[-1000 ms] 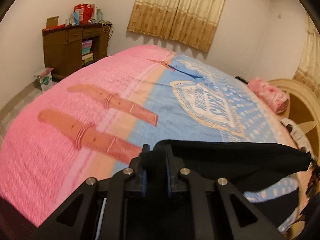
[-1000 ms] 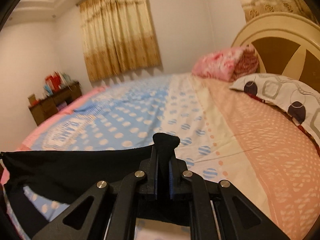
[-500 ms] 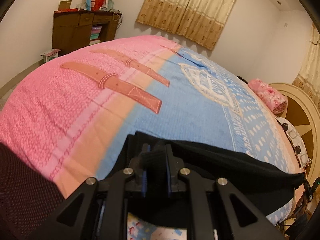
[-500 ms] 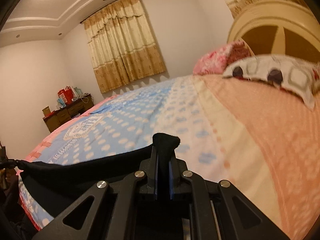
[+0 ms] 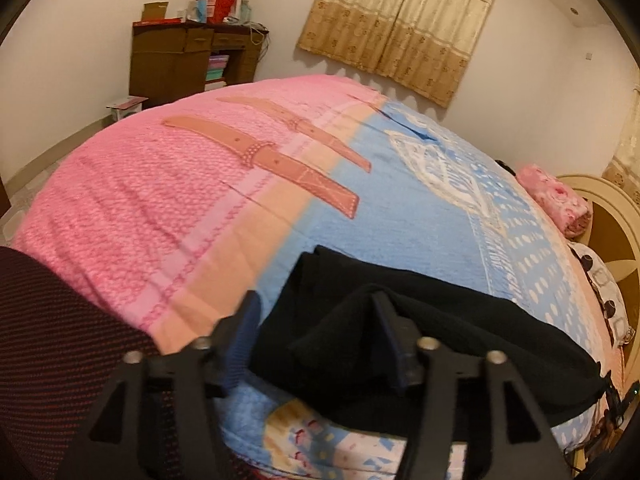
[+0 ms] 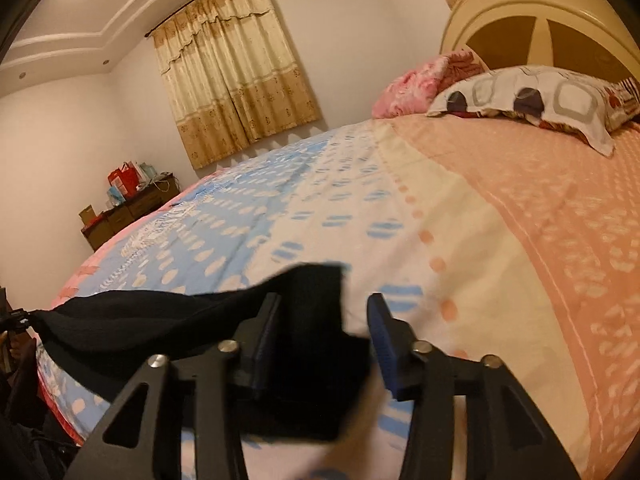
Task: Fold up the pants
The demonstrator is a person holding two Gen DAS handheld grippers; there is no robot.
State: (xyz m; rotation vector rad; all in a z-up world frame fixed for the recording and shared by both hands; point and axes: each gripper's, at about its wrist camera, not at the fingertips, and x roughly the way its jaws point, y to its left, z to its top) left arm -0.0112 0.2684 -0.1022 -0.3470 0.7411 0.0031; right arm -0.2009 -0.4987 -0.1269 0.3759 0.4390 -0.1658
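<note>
Both tongs are opening. Left tongs (image 5: 316, 316): jaws apart, and a bunched black end of the pants (image 5: 420, 344) sits between them, against the right-hand pad with a clear gap to the left-hand one, so no clamp. Right tongs (image 6: 324, 320): jaws apart, the other black end of the pants (image 6: 312, 320) lies between them, next to the left-hand pad with a gap to the right-hand one; that frame is motion-blurred at the cloth edge. The pants lie as a long black band across the near edge of the bed (image 5: 168, 208), on the blue part of the bedspread, stretched between the two tongs. In the right wrist view the far end of the band runs to the left frame edge. Pillow (image 6: 532, 100) and a pink rolled blanket (image 6: 420, 80) sit at the headboard (image 6: 540, 12), well apart from the pants. Wooden cabinet (image 5: 180, 60) against the far wall, curtain (image 5: 400, 28) beside it.
</note>
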